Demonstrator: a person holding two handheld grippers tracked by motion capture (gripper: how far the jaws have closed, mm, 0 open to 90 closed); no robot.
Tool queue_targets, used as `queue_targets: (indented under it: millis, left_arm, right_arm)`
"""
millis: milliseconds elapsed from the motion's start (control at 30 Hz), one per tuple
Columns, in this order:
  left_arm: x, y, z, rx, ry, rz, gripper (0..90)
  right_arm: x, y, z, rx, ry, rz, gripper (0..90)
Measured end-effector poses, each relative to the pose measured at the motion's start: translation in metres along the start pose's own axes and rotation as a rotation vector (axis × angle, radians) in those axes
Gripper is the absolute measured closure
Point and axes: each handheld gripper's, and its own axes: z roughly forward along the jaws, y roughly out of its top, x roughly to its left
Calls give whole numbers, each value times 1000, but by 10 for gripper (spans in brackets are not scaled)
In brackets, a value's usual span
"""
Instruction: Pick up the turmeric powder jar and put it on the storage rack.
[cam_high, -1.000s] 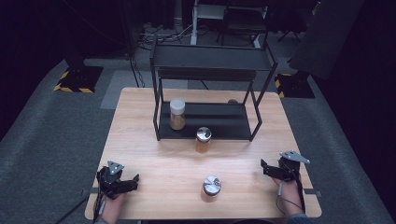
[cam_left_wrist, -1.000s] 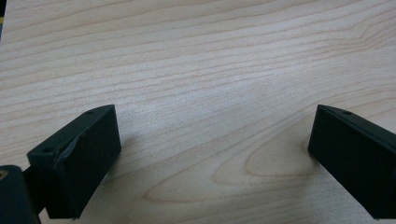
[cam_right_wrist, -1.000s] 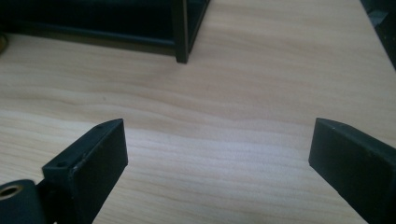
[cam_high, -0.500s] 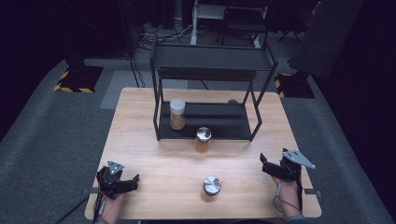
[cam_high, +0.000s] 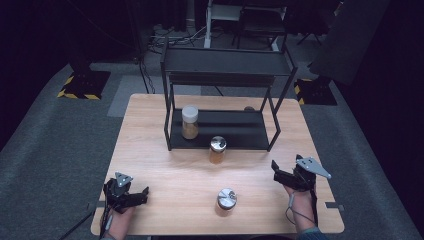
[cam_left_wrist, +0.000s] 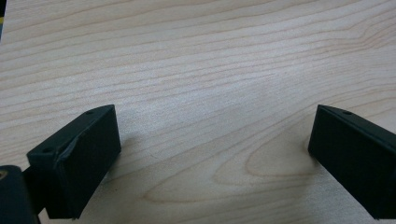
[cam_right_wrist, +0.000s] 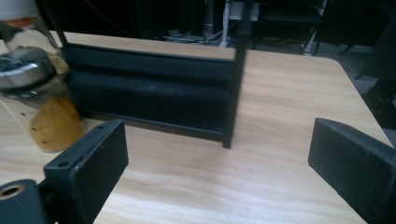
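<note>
Three jars of amber stuff stand on the wooden table (cam_high: 150, 130). A white-lidded jar (cam_high: 190, 122) sits on the lower shelf of a black two-tier rack (cam_high: 225, 62). One silver-lidded jar (cam_high: 217, 149) stands just in front of that shelf, and another silver-lidded jar (cam_high: 226, 200) is near the front edge. My left gripper (cam_high: 141, 196) rests at the front left, open over bare wood (cam_left_wrist: 210, 70). My right gripper (cam_high: 276, 171) hovers at the front right, open and empty, facing the rack (cam_right_wrist: 154, 93) with the silver-lidded jar (cam_right_wrist: 46, 107) at its left.
Grey carpet surrounds the table, with yellow-black striped floor plates (cam_high: 82, 85) at the back left and right. Cables and chair legs (cam_high: 240, 20) lie behind the rack. The rack's posts (cam_high: 276, 125) stand between the shelf and the right side of the table.
My right gripper has drifted a little to the left and lifted slightly, jaws still wide. The left gripper and the jars have stayed put.
</note>
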Motion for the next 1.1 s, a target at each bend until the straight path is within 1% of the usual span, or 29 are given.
queue_targets:
  millis: [200,367,500,667,867,1100]
  left_arm:
    - [0,0,0,0,0,0,21]
    - [0,0,0,0,0,0,21]
    - [0,0,0,0,0,0,21]
    - [0,0,0,0,0,0,21]
    - [0,0,0,0,0,0,21]
    - [0,0,0,1,-1,1,19]
  right_arm:
    - [16,11,4,-15,20,-27,42]
    - [33,18,10,-21,18,-35,28]
    - [40,23,14,-23,44,-29,28]
    - [50,28,18,-32,61,-32,27]
    - [62,33,22,-43,73,-41,28]
    - [72,38,26,-52,86,-47,27]
